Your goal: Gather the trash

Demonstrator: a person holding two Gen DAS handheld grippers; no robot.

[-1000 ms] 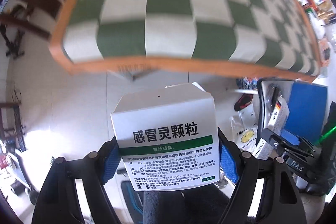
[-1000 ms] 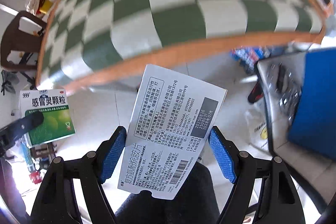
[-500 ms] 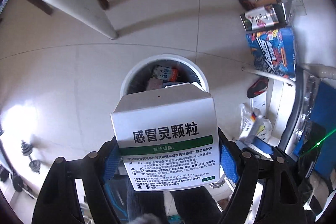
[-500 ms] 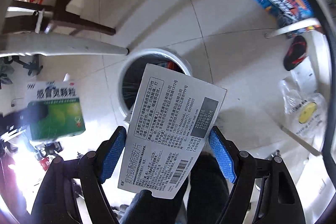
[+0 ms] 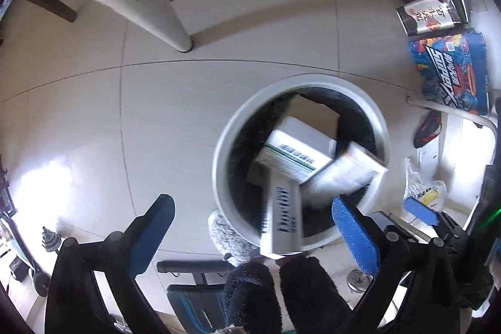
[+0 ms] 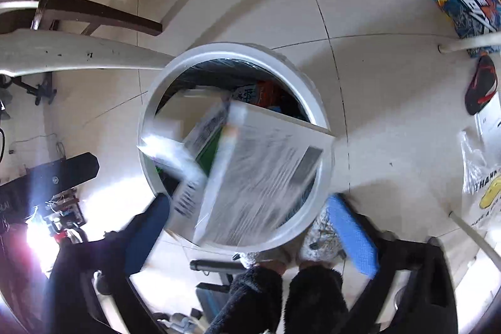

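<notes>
Your left fingers (image 5: 252, 227): just opened, empty | right fingers (image 6: 253, 227): just opened, empty | both boxes (image 5: 294, 152) (image 6: 263, 177) falling into bin (image 5: 219, 152) below | bin nearer your right hand

Black gripper (image 5: 250, 218) frames, blue textured pads (image 5: 355, 235), round pivot bolts; fuzzy black trouser legs (image 6: 278, 299), grey fluffy slippers (image 5: 231, 243) below.

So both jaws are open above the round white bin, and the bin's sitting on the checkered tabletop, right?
Not the tabletop. The round white bin stands on the pale tiled floor, as the left wrist view shows. The rest holds: left gripper and right gripper have jaws wide open above it, having just opened.
</notes>
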